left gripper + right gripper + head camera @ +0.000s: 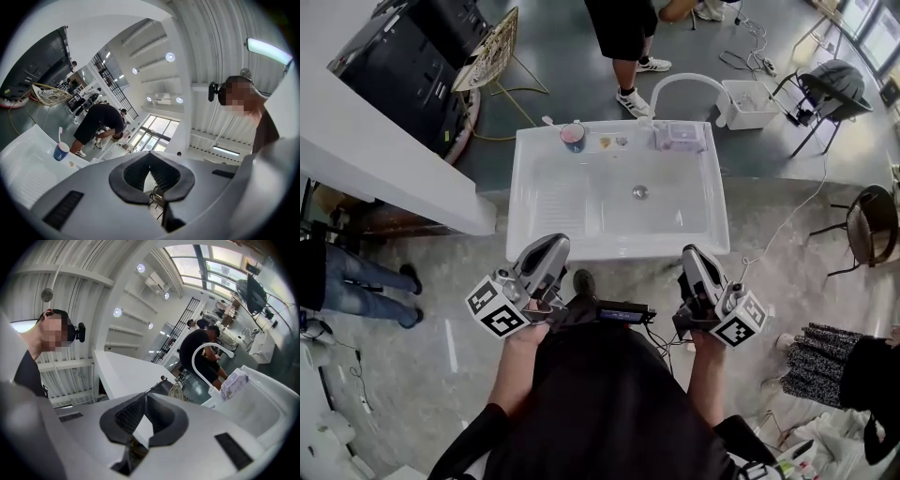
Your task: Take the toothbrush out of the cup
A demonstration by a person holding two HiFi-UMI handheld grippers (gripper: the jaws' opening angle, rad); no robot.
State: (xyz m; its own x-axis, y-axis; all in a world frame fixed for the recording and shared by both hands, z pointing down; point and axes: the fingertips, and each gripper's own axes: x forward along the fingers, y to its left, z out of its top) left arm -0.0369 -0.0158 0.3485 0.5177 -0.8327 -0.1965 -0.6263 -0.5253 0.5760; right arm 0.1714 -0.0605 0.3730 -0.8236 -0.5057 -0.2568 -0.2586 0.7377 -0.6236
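toothbrush (60, 135) stood upright in the cup (573, 136), up-frame, nearer left tongs (551, 249) than right tongs (694, 258), both closed, empty

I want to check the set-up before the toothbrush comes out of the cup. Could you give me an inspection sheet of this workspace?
Surface: white rectangular sink, with a curved white faucet at the back.
Job's things: pink toothbrush stands in the blue cup on the back ledge, left of centre.
Clutter: purple-white packet and small bits on the same ledge.
Grippers: left hand-held gripper and right hand-held gripper are both shut and empty, at the sink's front edge.
Cables: white cable on the floor right of the sink.
Surroundings: person in black shorts, black chair, white bin.
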